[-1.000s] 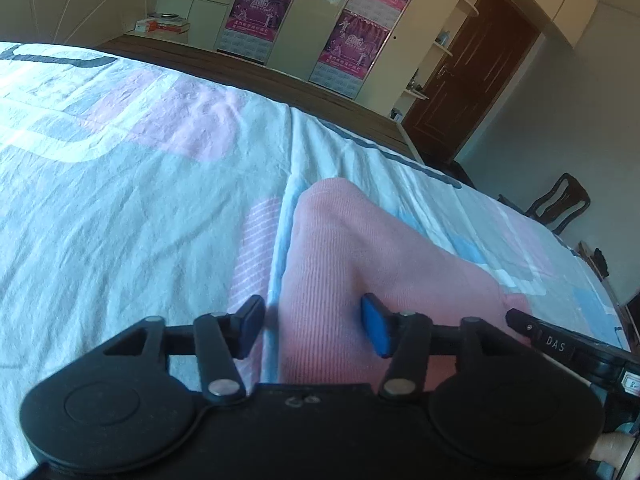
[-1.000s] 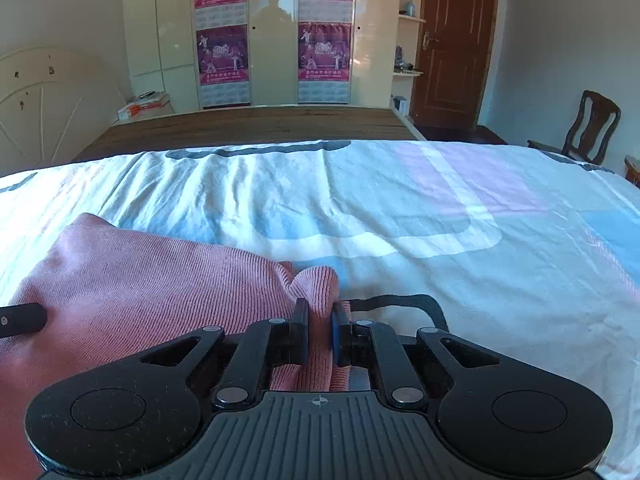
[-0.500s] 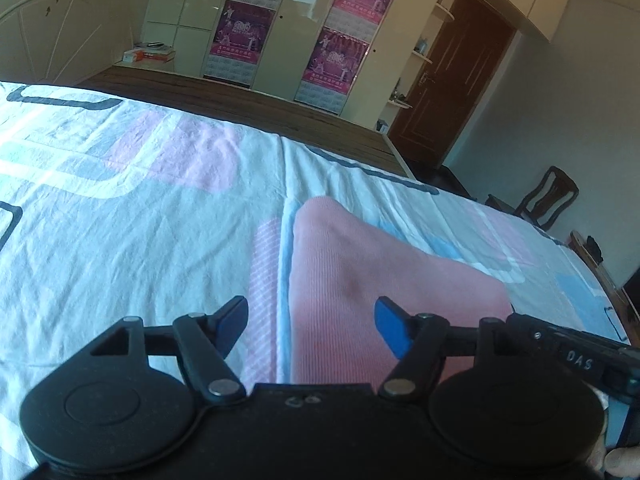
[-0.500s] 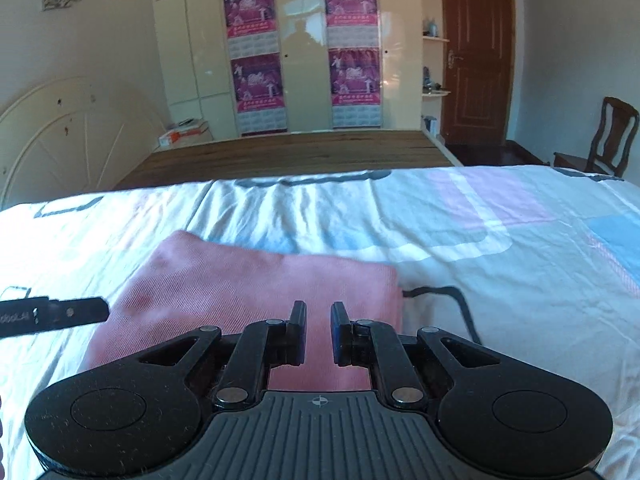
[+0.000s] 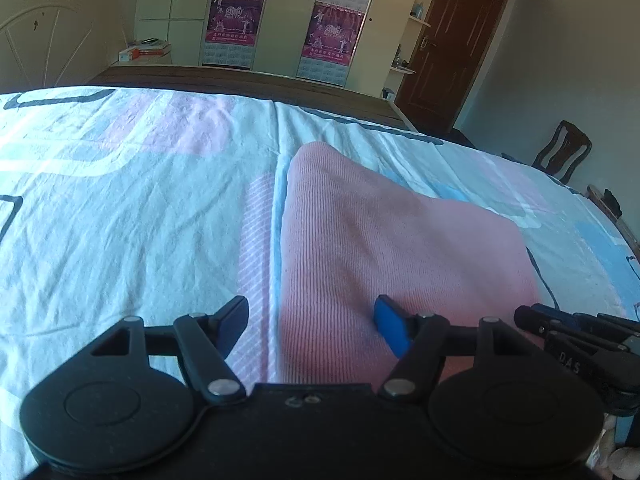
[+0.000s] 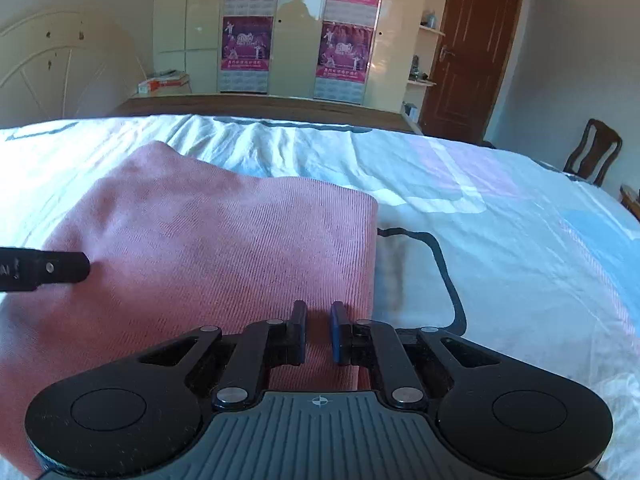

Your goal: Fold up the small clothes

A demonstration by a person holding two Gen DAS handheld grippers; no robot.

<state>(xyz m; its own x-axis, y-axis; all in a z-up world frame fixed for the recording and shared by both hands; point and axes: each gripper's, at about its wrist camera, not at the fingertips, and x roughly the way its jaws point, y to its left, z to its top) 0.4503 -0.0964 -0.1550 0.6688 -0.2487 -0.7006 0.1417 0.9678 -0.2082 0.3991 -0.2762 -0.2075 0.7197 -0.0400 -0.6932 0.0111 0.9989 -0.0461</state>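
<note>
A pink ribbed garment [image 5: 392, 248] lies folded flat on the bed; it also shows in the right wrist view [image 6: 224, 248]. My left gripper [image 5: 310, 320] is open and empty, raised above the garment's near left edge. My right gripper [image 6: 319, 330] hovers over the garment's near right edge with a narrow gap between the jaws and nothing between them. The right gripper's fingers [image 5: 576, 328] show at the right of the left wrist view. The left gripper's tip [image 6: 44, 270] shows at the left of the right wrist view.
The bed sheet [image 5: 120, 220] is white with pink, blue and dark line patterns, slightly wrinkled. Beyond the bed stand a wooden footboard [image 6: 260, 104], wardrobes with posters [image 6: 296, 28], a brown door [image 6: 468, 52] and a wooden chair [image 6: 592, 152].
My right gripper let go of the bunched pink fabric and lifted back; the garment now lies flat. My left gripper opened wider and rose away from it.
</note>
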